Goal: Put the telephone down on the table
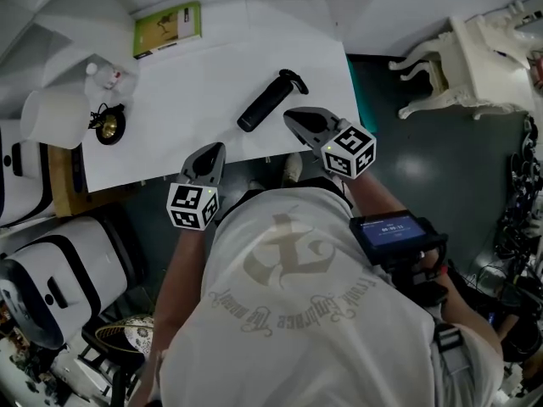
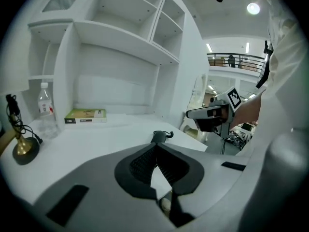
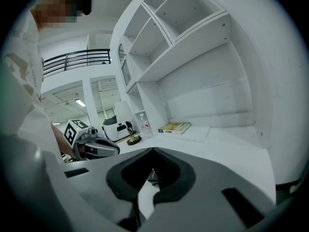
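Observation:
The black telephone handset (image 1: 270,100) lies on the white table (image 1: 187,134), slanting up to the right, its cord loop at the far end. Neither gripper touches it. My left gripper (image 1: 214,148) hovers at the table's front edge, down and left of the handset, with its jaws shut on nothing. In the left gripper view the handset (image 2: 159,136) shows just past the closed tips of that gripper (image 2: 155,145). My right gripper (image 1: 288,114) sits just right of the handset's near end, its jaws (image 3: 153,150) also closed and empty.
A small brass stand with a black cord (image 1: 109,124) and a water bottle (image 1: 106,76) stand at the table's left. A green book (image 1: 167,29) lies at the back. White shelves (image 2: 120,33) rise behind the table. A white chair (image 1: 462,66) is off to the right.

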The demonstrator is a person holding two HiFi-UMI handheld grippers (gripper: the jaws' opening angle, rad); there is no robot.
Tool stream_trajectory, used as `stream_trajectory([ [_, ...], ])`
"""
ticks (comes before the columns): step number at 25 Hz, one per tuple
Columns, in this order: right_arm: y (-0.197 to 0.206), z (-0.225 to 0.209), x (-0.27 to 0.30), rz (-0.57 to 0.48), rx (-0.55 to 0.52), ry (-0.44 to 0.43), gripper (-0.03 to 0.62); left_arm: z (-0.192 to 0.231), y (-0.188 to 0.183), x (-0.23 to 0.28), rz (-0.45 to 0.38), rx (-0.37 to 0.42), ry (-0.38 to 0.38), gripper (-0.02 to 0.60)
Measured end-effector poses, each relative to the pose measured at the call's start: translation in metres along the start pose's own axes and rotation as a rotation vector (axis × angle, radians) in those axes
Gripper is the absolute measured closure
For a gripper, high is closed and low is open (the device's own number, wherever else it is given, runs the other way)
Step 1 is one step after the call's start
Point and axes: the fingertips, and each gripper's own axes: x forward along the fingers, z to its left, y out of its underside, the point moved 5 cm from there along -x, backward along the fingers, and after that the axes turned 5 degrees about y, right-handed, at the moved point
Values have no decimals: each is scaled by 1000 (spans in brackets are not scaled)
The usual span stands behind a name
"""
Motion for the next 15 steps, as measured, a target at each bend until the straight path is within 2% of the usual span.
stream_trajectory([
  [8,9,25,-10,-19,0,44,579,-1,9,-17,-25,3,32,570],
  [15,8,25,-14,-27,8,71,579,-2,7,-10,-25,2,69,569],
])
